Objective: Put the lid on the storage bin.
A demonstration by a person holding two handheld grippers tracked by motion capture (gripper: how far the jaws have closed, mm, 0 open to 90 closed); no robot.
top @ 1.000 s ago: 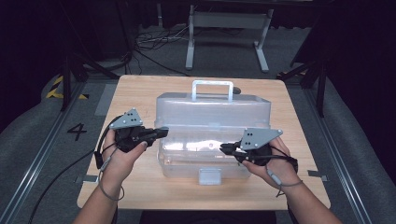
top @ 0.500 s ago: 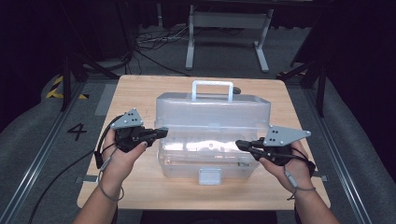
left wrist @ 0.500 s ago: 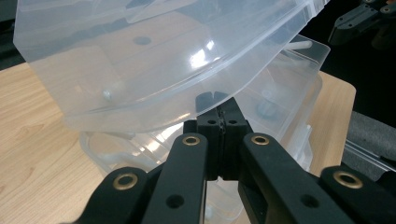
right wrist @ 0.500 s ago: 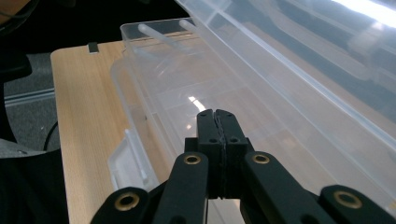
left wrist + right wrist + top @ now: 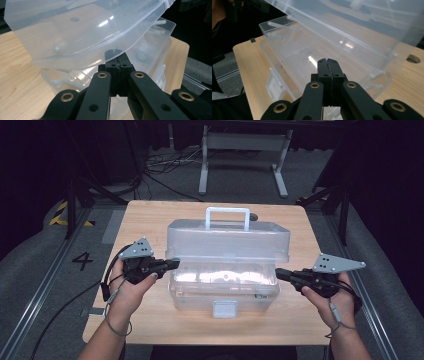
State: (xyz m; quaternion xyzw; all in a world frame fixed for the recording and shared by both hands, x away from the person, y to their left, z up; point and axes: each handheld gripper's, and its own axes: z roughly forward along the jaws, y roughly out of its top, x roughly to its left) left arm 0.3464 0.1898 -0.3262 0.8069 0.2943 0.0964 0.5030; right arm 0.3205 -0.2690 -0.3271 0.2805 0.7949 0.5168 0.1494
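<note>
One clear box (image 5: pixel 227 265), lid (image 5: pixel 227 237) raised; two tongs: left (image 5: pixel 172 264) closed under lid, right (image 5: pixel 280 274) closed, empty

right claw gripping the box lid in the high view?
No: the right claw, jaws shut on nothing, sits just off the right end of the clear box, apart from its raised lid.

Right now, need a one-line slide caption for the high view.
Two handheld grippers, left gripper and right gripper, both shut, flank a clear plastic toolbox with its lid partly raised on a wooden table.
</note>
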